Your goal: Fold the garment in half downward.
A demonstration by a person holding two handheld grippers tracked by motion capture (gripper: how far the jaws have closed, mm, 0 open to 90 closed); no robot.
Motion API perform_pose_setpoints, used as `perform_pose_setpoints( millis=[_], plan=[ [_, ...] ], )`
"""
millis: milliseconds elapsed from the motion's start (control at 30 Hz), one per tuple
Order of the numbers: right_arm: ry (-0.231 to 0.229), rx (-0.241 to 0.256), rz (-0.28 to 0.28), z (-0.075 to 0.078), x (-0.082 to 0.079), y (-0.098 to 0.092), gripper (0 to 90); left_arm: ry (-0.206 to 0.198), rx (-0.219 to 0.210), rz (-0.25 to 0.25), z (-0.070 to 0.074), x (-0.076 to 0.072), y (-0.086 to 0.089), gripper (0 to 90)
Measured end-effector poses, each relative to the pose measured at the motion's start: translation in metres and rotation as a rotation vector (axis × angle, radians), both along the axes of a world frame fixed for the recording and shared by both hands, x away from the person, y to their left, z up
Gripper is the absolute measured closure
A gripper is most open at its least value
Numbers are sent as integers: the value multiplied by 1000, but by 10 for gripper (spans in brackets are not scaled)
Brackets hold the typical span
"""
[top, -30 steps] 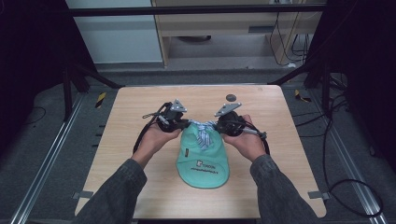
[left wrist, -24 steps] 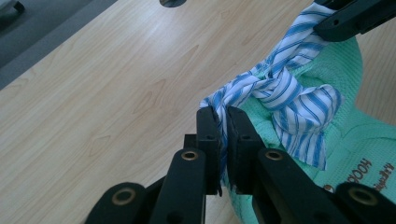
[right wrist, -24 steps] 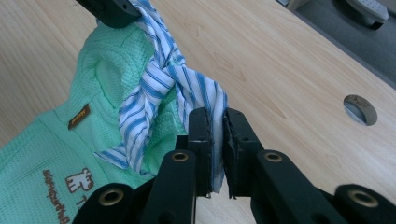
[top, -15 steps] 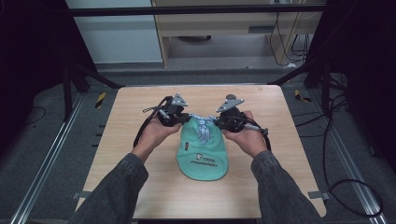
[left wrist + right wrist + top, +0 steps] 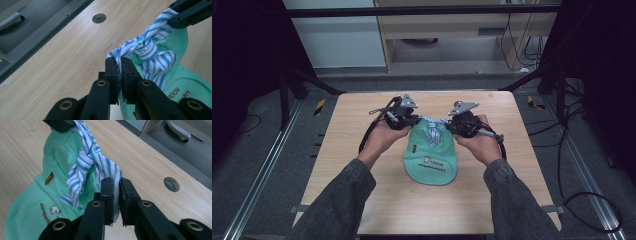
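— Pale wooden table [image 5: 362, 150] stands over a grey floor; what lies on it?

— One green bib [image 5: 431, 162] lies flat near the middle, with blue-and-white striped ties [image 5: 432, 131] knotted at its far end.

— How do the fingers stand?

— Those of the left gripper [image 5: 408, 119] are closed on one end of the striped ties [image 5: 119, 65]. Those of the right gripper [image 5: 453, 124] pinch the other end [image 5: 115, 187]. The knot sits between both, lifted a little above the bib
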State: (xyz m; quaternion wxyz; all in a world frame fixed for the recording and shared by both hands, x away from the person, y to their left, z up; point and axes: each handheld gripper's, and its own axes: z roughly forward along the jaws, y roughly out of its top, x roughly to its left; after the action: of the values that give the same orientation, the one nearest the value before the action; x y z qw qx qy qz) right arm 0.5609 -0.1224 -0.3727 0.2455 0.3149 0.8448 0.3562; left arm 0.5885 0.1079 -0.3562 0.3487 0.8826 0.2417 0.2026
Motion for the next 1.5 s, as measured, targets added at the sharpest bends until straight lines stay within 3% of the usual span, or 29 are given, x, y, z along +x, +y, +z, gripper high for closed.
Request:
perform_pose_setpoints(
  millis=[200,600,800,1167,1333,1500],
  plan=[
    [9,-23,2,-8,-4,0,815,-20,39,-7,-10,-6,-7,846],
    [5,-20,-30,-12,11,3,810,-24,34,24,-12,9,-7,846],
    [3,-37,-8,-21,5,6,804,-47,53,9,-25,-2,-5,845],
    [10,-58,14,-40,-7,10,801,-38,45,12,-45,-13,-3,842],
    [-5,-51,10,-33,-9,6,800,-48,24,24,-33,-4,-8,843],
    [-28,-45,-8,-20,-8,-1,793,-69,36,11,-23,-6,-16,843]
  ],
)
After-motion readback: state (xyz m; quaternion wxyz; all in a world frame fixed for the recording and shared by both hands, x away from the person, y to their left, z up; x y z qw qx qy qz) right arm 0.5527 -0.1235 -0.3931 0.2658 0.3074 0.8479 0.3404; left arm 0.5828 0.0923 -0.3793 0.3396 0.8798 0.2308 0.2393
